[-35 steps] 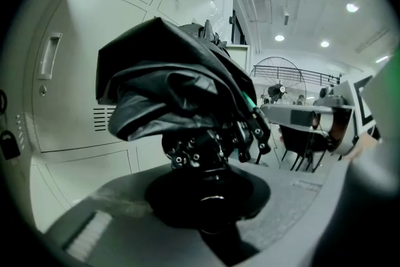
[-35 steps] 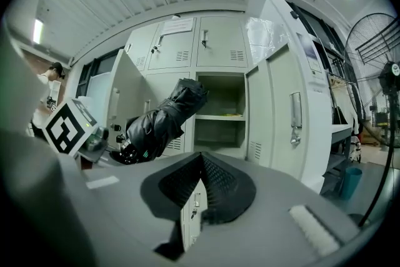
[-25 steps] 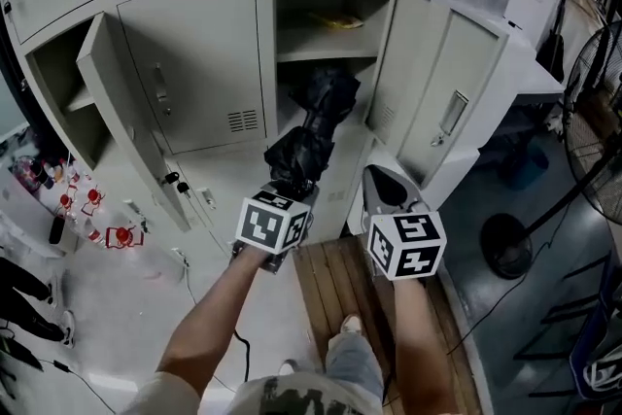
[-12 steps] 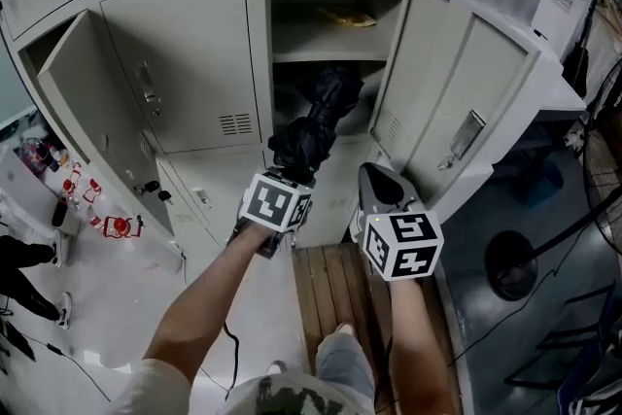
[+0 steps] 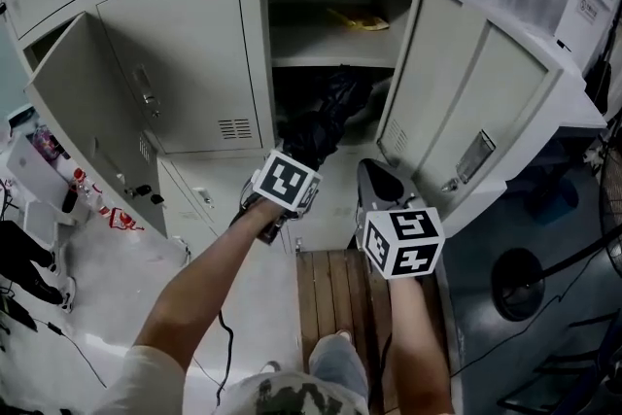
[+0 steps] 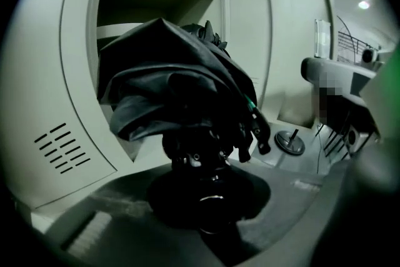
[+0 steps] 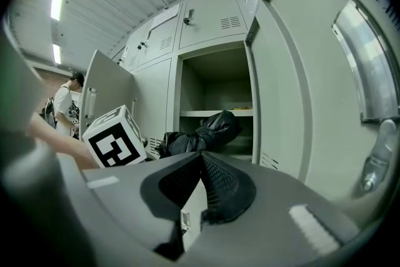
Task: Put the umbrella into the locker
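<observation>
A black folded umbrella (image 5: pixel 327 115) points up and away from me, its far end inside the open locker (image 5: pixel 275 73), below the shelf. My left gripper (image 5: pixel 297 160) is shut on the umbrella's handle end, just in front of the locker's opening. In the left gripper view the umbrella (image 6: pixel 178 87) fills the middle, with its handle between my left gripper's (image 6: pixel 209 200) jaws. My right gripper (image 5: pixel 375 182) is shut with nothing in it, to the right of the umbrella and near the open door. In the right gripper view the right gripper's (image 7: pixel 201 158) pads meet, and the umbrella (image 7: pixel 203 132) lies beyond them.
The locker's door (image 5: pixel 471 102) stands open at the right. A yellow thing (image 5: pixel 359 18) lies on the upper shelf. A neighbouring locker door (image 5: pixel 87 117) is open at the left. Wooden planks (image 5: pixel 340 292) lie under my feet. A fan base (image 5: pixel 530 282) stands at the right. A person (image 7: pixel 67 106) stands far left.
Both grippers have moved forward toward the locker. The umbrella's far end has gone deeper into the lower compartment and its tip has dipped.
</observation>
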The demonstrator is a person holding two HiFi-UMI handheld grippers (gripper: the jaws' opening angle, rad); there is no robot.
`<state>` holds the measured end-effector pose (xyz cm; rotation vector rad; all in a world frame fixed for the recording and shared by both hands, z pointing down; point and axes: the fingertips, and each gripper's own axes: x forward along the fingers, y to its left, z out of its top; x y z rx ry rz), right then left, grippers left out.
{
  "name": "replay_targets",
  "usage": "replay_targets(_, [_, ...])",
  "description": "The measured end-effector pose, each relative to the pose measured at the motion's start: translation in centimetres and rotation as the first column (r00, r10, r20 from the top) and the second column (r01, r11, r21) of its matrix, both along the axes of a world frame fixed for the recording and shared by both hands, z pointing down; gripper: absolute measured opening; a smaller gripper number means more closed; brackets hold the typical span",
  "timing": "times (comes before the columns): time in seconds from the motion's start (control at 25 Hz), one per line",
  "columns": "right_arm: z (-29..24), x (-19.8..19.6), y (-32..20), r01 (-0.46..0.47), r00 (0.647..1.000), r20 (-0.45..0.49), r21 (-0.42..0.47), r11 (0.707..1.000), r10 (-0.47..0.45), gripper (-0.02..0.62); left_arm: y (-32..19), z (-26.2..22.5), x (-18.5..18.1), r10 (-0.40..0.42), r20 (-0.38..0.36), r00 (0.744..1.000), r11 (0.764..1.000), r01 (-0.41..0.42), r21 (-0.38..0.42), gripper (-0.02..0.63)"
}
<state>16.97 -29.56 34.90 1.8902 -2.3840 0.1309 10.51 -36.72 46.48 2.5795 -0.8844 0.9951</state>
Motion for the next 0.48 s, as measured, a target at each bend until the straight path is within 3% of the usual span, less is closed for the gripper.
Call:
replay_targets(0.2, [0.1,0.8,-1.2,0.037,0.999,0.017,-0.006,0.999,-0.036,-0.002,-2.3,-0.2,0.3,0.005,0.153,0.988,0.995,-0.02,0.094,0.069])
replay_targets(0.48, [-0.2,1.8,-2.3,0.091,0.996,0.019,-0.007,0.996,-0.091,-0.002,-3.9,0.3,2.0,-0.027,0.161,0.987,0.997,0.015,0.074,0.067])
